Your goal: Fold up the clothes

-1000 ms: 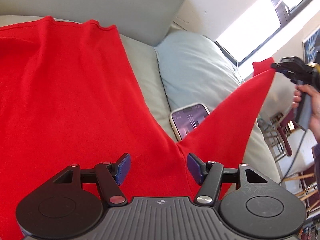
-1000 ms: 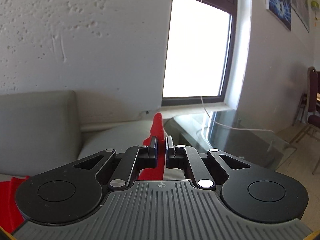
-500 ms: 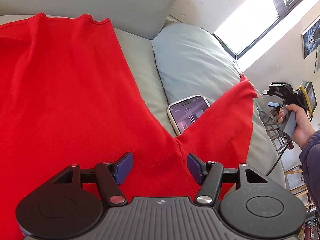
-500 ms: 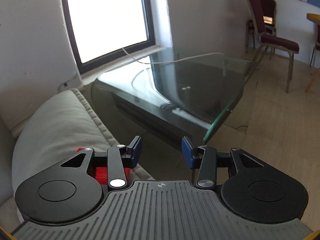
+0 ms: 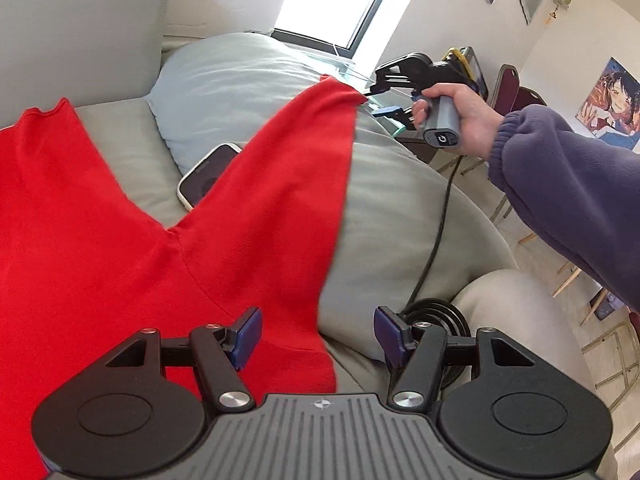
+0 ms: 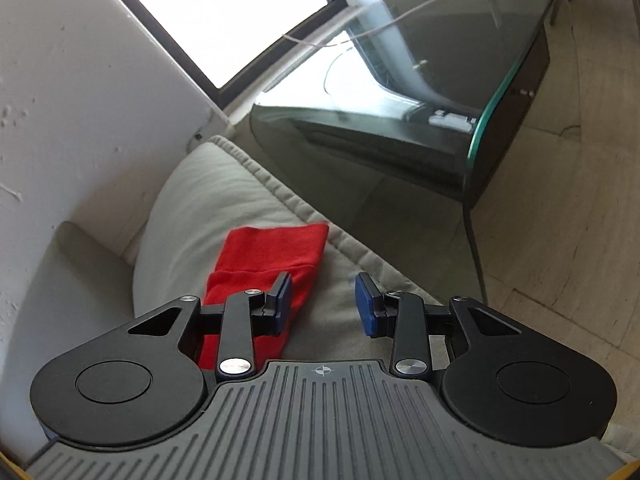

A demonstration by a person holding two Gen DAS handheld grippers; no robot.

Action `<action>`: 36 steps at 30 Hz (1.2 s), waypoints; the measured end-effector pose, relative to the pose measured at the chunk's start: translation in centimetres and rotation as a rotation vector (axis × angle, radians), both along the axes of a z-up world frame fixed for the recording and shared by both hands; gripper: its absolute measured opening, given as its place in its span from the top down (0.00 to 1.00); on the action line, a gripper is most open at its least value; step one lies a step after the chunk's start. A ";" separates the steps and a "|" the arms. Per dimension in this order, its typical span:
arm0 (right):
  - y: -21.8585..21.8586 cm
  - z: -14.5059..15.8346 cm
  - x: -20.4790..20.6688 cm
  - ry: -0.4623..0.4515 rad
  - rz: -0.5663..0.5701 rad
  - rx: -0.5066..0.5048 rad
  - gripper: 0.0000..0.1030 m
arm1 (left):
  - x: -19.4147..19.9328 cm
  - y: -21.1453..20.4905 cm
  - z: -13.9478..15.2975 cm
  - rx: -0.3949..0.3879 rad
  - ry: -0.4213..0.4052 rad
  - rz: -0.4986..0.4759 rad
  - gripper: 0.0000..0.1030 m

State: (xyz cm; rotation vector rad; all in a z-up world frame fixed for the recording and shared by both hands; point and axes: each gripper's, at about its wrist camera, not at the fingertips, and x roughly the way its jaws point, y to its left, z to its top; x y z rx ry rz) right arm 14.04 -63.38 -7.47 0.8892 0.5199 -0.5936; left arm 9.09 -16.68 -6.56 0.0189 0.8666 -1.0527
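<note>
A red long-sleeved garment (image 5: pixel 100 248) lies spread on a grey sofa, its sleeve (image 5: pixel 288 160) stretched out over the sofa arm. My left gripper (image 5: pixel 316 334) is open and empty, hovering just above the garment's near edge. My right gripper (image 6: pixel 322 304) is open and empty above the sofa arm, just right of the sleeve cuff (image 6: pixel 268 256). It also shows in the left wrist view (image 5: pixel 380 98), just past the end of the sleeve.
A phone (image 5: pixel 204 178) lies on the seat, partly under the sleeve, beside a light blue pillow (image 5: pixel 240 80). A glass table (image 6: pixel 460 80) stands right of the sofa arm (image 6: pixel 200 208). A black cable (image 5: pixel 436 216) runs down to a coil by the sofa. Chairs stand at the far right.
My right gripper opened and let go of the sleeve, which now lies flat over the sofa arm. The left gripper swung right, staying open.
</note>
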 end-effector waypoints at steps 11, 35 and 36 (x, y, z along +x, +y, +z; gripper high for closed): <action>-3.8 -2.4 4.0 -0.121 0.125 0.083 0.71 | 1.6 1.0 0.0 -0.038 0.116 0.215 0.43; 2.2 2.9 -1.7 0.028 0.105 -0.176 0.46 | -2.8 1.0 -0.5 0.102 0.043 0.117 0.43; 2.9 2.8 -2.6 0.018 0.134 -0.139 0.46 | -3.6 0.6 -0.6 0.118 0.017 0.091 0.43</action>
